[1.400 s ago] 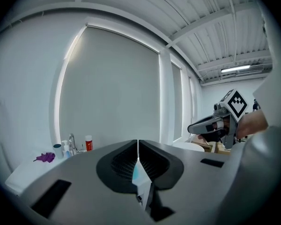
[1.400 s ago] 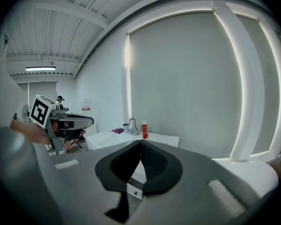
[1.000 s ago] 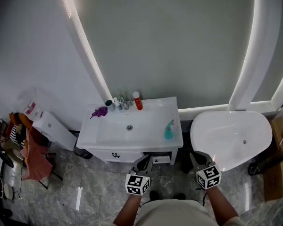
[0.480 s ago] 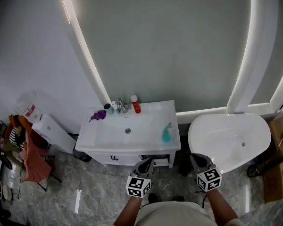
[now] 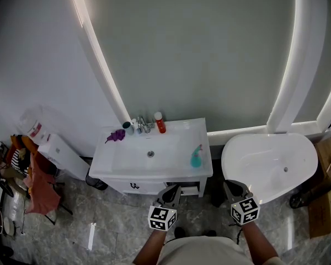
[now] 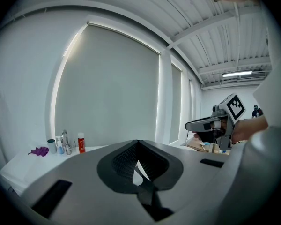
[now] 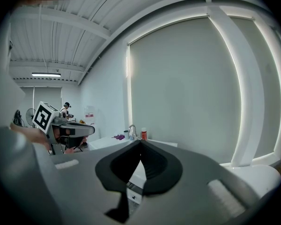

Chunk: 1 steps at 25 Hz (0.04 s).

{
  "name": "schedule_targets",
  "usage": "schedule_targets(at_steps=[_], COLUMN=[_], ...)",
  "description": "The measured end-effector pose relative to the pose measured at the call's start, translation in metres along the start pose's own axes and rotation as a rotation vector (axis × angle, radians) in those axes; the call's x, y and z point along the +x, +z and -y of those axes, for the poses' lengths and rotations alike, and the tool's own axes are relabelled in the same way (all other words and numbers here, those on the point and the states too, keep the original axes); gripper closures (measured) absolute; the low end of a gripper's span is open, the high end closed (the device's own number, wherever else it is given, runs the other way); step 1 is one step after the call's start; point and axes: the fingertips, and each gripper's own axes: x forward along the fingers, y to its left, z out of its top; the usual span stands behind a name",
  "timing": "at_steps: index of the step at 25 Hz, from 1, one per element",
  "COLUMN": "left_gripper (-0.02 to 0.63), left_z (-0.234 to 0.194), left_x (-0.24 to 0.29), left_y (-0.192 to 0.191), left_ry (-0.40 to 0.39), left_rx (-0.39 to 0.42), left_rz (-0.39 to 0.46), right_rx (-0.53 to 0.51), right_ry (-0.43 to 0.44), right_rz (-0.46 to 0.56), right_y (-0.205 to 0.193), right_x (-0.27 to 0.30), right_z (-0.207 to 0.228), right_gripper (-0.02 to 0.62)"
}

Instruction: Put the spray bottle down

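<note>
Spotted the teal spray bottle standing upright on the right-hand rim of the white sink, just beside the basin, free of any grip. Saw the left gripper low in front of the cabinet under that sink, aimed toward it. Checked the left gripper view: fingers closed tip to tip, only a thin sliver of light between the pads, nothing caught there. Picked out the right gripper alongside, off to the right, near the gap between the sink and the white tub. Read the same in the right gripper view: fingers brought together, empty.

Placed the spray bottle beyond both tips, roughly between the two grippers as seen from the head view, a little nearer the left one, well apart from each. Could not find it in either gripper view, hidden behind the grippers' own bodies.

Noted along the back edge of the sink a purple thing, a cup, the tap and a red bottle, all far from the fingers.
</note>
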Motion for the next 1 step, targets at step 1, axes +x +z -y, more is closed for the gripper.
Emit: schedule_targets(at_steps=[1], left_gripper=[0.600], left_z=[-0.0006], left_x=[0.0000], left_y=[0.0010], left_ry=[0.000], left_rx=[0.000], left_rz=[0.002], right_rx=[-0.001], right_ry=[0.000], right_rz=[0.002], right_y=[0.0007], right_x=[0.0005], right_z=[-0.0003], right_gripper=[0.585])
